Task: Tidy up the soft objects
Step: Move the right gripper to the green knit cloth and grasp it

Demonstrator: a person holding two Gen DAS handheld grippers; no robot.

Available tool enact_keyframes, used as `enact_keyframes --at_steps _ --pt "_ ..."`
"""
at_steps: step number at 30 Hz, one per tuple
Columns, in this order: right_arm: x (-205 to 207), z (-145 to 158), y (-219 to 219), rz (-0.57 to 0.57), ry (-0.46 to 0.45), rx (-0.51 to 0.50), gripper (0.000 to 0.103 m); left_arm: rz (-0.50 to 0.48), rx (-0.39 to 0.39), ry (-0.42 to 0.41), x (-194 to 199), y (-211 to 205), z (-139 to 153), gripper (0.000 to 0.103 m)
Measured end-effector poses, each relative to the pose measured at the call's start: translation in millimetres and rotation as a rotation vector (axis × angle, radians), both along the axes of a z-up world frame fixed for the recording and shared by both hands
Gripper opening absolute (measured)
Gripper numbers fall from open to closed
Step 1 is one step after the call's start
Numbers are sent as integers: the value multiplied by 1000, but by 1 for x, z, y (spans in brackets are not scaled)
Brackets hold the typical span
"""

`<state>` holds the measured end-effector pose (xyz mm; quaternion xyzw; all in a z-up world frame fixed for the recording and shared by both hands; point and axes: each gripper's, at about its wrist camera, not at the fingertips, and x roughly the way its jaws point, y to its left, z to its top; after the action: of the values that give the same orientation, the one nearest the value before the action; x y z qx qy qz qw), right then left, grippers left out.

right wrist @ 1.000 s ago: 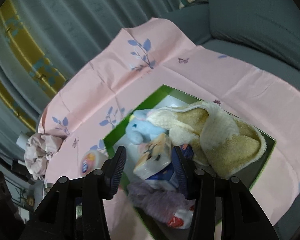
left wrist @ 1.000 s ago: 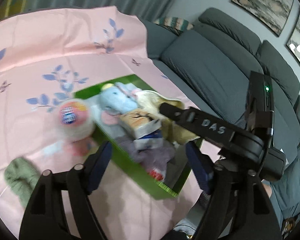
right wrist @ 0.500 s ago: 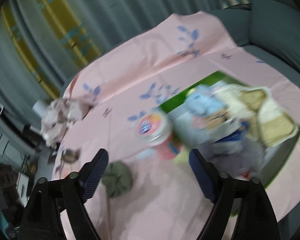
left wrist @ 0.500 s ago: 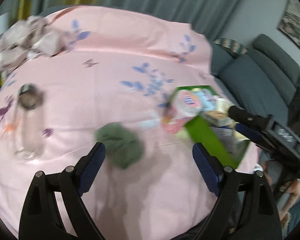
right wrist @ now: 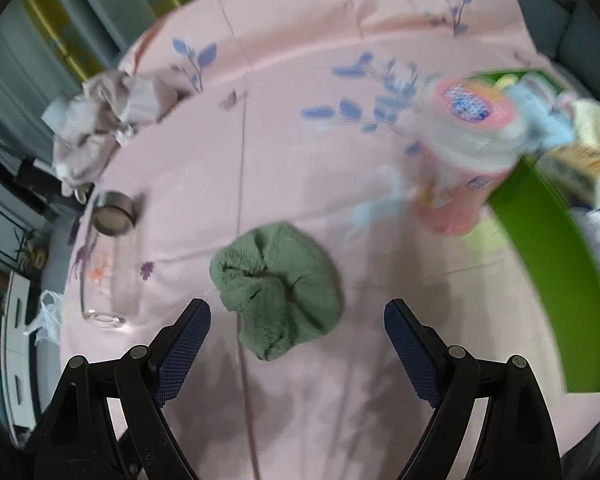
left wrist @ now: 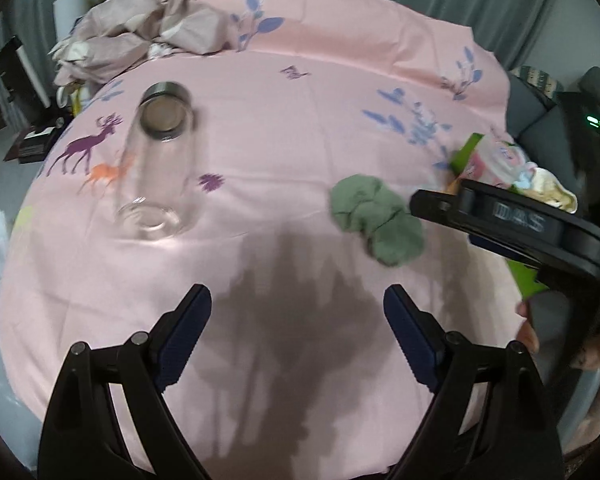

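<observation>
A crumpled green cloth (right wrist: 278, 308) lies on the pink tablecloth, just ahead of my right gripper (right wrist: 298, 332), whose jaws stand open and empty, a little short of it. In the left wrist view the same green cloth (left wrist: 378, 220) sits ahead and to the right of my left gripper (left wrist: 298, 320), also open and empty over bare cloth. The green box (right wrist: 548, 248) at the right holds a blue plush (right wrist: 540, 120), a cream towel (right wrist: 596, 128) and a tissue pack (right wrist: 580, 168). A pink tissue roll (right wrist: 468, 148) stands against its near wall.
A clear glass bottle (left wrist: 156, 168) with a metal cap lies on its side at the left. A heap of mauve fabric (left wrist: 144, 32) sits at the table's far left edge. The right gripper's black body (left wrist: 520, 228) crosses the left view, a hand below it.
Both views have swung from the green box to the open tablecloth and dropped lower. The right jaws have widened. The green cloth now lies right in front of the right gripper.
</observation>
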<state>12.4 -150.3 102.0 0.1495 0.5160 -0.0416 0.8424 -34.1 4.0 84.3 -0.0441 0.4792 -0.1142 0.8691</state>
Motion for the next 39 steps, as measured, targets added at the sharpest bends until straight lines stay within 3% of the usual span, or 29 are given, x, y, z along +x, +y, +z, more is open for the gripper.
enact_keyframes --at_steps 5,11,12,18,21,24,30,32,34,36,39 --pt "21 -19 17 -7 34 -82 89 34 -16 28 -3 15 -7 87" --pt "36 -37 35 30 50 -112 89 55 -27 44 -3 24 -9 88" --pt "36 -38 37 30 42 -129 84 57 -27 47 -3 26 -10 88" --pt "29 -38 42 93 -13 -198 32 73 -42 63 -3 31 -15 88" --pt "22 -33 41 172 1 -130 26 78 -49 67 -3 33 -16 88" --pt "6 -27 46 294 22 -11 26 88 -58 68 -2 35 -16 88" --pt "-24 -26 55 362 69 22 26 121 -85 77 0 45 -19 87" --pt "-28 -26 52 345 89 20 34 124 -88 81 0 46 -20 87" --pt "-30 -24 45 287 108 1 65 116 -99 83 0 45 -19 87" --pt "-34 -14 38 239 99 -30 72 103 -142 92 0 42 -18 82" --pt "-37 -1 27 186 73 -3 72 85 -191 79 -1 38 -13 78"
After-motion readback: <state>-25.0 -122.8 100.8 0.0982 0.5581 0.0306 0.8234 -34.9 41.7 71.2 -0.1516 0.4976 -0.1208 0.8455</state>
